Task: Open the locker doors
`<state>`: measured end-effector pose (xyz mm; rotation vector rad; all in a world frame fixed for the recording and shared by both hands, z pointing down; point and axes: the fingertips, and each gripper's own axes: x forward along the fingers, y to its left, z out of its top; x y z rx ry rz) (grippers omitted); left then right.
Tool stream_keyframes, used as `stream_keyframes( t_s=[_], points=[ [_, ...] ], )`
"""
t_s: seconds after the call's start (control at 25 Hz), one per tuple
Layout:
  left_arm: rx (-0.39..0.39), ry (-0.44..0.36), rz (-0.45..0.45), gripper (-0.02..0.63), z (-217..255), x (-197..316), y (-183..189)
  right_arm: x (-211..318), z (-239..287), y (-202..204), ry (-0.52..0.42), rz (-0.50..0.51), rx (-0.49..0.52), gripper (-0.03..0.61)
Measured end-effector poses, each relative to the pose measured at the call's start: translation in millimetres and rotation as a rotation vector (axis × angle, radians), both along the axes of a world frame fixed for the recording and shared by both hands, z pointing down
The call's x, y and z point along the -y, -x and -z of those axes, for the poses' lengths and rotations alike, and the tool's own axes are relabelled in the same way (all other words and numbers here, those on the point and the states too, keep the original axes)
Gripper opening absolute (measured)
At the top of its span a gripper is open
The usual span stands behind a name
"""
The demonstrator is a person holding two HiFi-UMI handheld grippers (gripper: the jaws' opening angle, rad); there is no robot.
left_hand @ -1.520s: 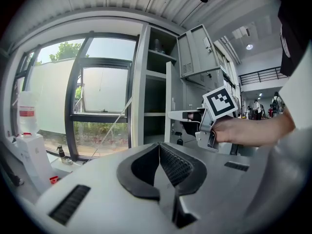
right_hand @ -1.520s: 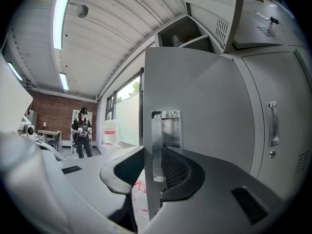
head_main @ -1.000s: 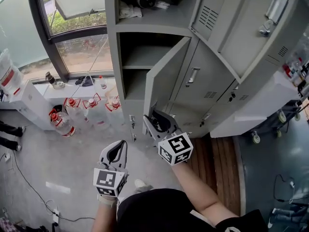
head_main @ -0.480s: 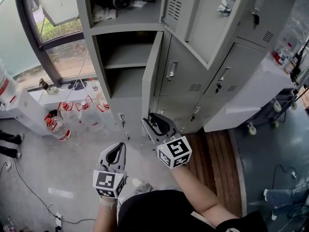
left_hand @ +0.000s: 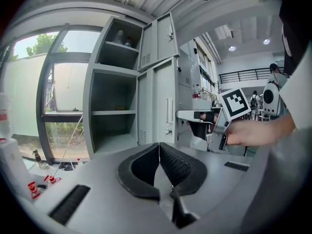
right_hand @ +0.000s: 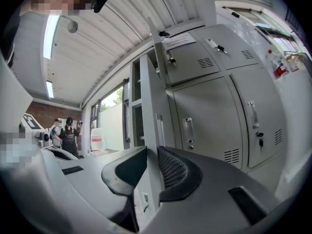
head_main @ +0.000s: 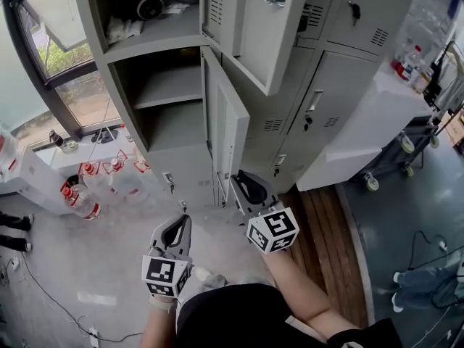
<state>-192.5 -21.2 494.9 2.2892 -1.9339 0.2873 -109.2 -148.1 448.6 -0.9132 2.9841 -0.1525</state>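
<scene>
The right gripper's (right_hand: 152, 151) jaws stand slightly parted, having just been closing, and clasp nothing. The swung-out grey metal locker door (head_main: 228, 135) shows edge-on beyond the gap. The left gripper's (left_hand: 159, 147) jaws meet, empty. Two doors hang open, and the upper door (head_main: 254, 29) is cut off at the top. Four closed doors (right_hand: 209, 126) stand beside them.

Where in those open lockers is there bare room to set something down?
The middle locker's shelf and bottom, left of the open door, look bare. The top compartment holds clutter; bottles crowd the floor under the window.
</scene>
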Motion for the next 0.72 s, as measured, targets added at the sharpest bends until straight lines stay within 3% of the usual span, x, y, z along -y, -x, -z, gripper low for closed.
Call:
stream_keyframes(
  t_s=[0.32, 0.72],
  points=[
    [0.0, 0.007, -0.053, 0.02, 0, 17, -30, 27, 1, -36, 0.019, -0.058, 0.005, 0.097],
    [-0.029, 0.041, -0.129, 0.02, -5, 42, -56, 40, 2, -49, 0.043, -0.074, 0.002, 0.097]
  ],
)
